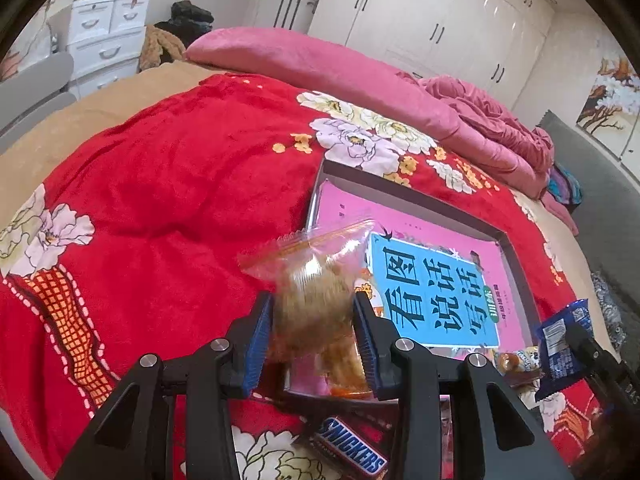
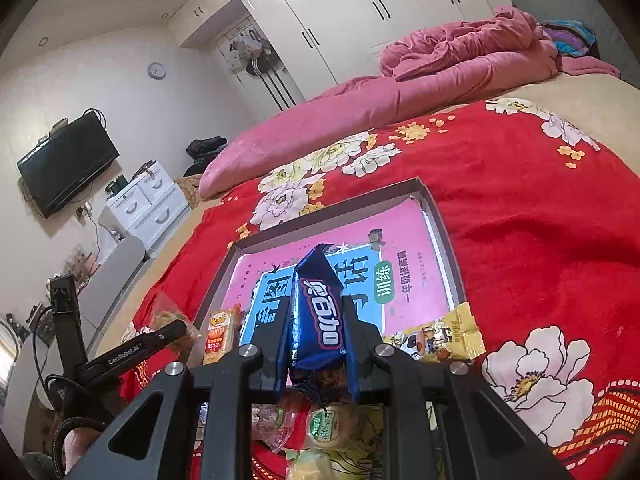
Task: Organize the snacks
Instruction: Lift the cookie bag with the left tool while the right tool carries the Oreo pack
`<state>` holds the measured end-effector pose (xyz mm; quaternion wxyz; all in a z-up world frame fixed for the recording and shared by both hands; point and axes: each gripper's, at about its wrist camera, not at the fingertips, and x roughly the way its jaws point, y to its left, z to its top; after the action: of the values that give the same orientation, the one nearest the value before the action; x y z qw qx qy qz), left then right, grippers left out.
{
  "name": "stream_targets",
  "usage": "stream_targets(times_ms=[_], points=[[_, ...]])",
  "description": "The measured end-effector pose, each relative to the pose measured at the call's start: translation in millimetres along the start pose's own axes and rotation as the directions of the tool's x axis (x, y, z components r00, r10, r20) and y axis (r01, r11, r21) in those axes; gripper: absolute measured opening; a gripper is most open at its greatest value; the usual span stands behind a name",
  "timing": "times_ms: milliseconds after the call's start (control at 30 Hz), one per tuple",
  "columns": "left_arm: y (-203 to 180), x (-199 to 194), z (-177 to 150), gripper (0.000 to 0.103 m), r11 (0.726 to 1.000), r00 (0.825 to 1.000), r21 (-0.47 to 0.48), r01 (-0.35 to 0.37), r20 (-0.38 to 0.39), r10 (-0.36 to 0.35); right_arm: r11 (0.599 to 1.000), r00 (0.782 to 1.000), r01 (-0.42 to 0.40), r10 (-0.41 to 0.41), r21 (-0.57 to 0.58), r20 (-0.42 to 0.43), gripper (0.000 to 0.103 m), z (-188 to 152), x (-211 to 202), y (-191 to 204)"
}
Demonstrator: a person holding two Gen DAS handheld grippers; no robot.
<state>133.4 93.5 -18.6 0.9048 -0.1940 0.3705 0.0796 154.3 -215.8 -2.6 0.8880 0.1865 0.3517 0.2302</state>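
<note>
We are working over a bed [image 1: 72, 120] that is wearing a red floral blanket [image 1: 168, 184], with a pink quilt [image 1: 360, 72] lying along its far side. On the blanket, a shallow grey box [image 2: 344, 204] is sitting with a pink and blue book [image 2: 404, 240] lying flat inside it.

We are holding the left tongs [image 1: 314, 320] just over the box's near left corner, and they are pinching a clear snack bag [image 1: 316, 280] of brownish pieces between their blue pads; the bag's crimped top is sticking up past the tips. A Snickers bar [image 1: 352, 450] is lying on the blanket below these tongs, near the bottom of the left view.

We are holding the right tongs [image 2: 316, 340] over the near edge of the box, and they are pressing together on a blue wrapped snack [image 2: 316, 312], which is standing upright between the fingers with its sealed end pointing away from us. A yellow snack packet [image 2: 444, 338] is lying at the box's near right corner, partly over the rim, and an orange packet [image 2: 220, 334] is leaning at the near left corner. More small wrapped snacks [image 2: 328, 424] are lying on the blanket under the right tongs.
</note>
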Motion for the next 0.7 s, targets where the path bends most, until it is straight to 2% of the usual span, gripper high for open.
stream_targets(times_ms=[367,700], points=[[-9.5,6.7,-1.5,0.041,0.997,0.999,0.052,-0.048,-0.005,0.049,1.0,1.0,0.002,-0.002,0.002,-0.009,0.023,0.0,5.2,-0.2],[-16.0,7.7,-5.0,0.041,0.995,0.998,0.075,-0.06,-0.011,0.061,1.0,1.0,0.013,-0.014,-0.012,-0.024,0.023,-1.1,15.6,4.0]])
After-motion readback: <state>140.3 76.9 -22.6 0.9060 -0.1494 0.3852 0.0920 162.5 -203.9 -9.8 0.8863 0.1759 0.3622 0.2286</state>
